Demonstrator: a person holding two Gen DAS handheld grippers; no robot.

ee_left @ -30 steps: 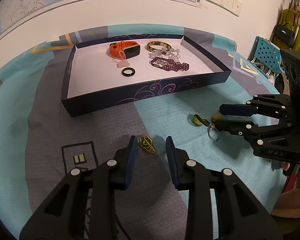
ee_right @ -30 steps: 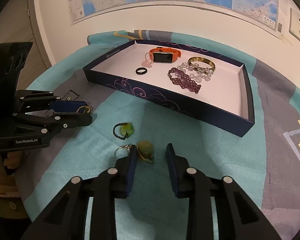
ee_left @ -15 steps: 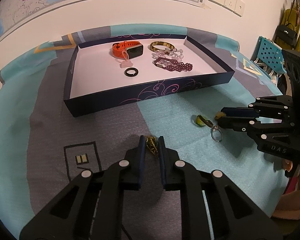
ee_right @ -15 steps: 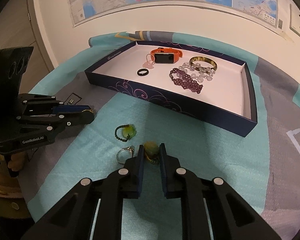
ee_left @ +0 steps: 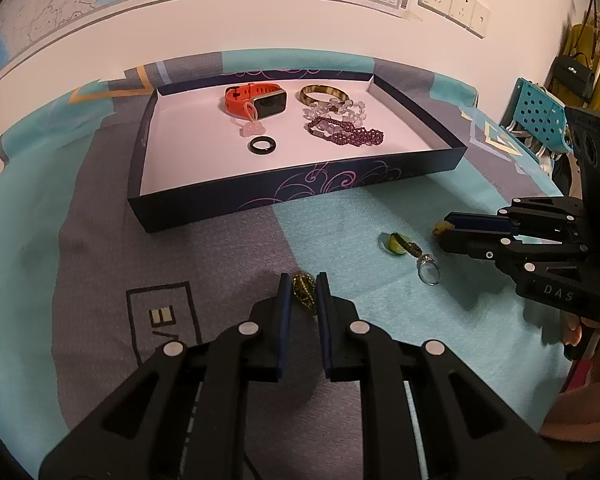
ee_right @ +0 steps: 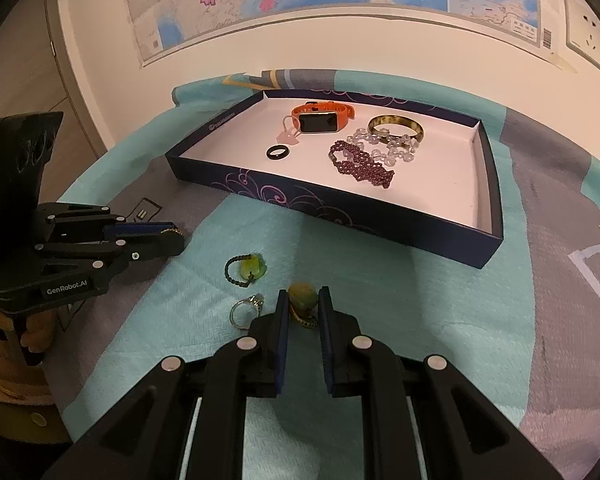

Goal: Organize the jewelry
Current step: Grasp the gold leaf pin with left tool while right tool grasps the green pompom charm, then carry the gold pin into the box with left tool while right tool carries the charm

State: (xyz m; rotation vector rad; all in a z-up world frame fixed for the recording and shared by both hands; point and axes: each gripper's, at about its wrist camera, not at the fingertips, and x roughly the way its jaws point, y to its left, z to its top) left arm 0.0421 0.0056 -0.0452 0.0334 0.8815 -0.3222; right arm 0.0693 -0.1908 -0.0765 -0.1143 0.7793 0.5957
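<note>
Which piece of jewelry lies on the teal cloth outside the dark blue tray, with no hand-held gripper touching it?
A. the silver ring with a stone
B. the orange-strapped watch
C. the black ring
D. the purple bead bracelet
A: the silver ring with a stone lies on the teal cloth in front of the dark blue tray, while the other three pieces lie inside that tray.
</note>
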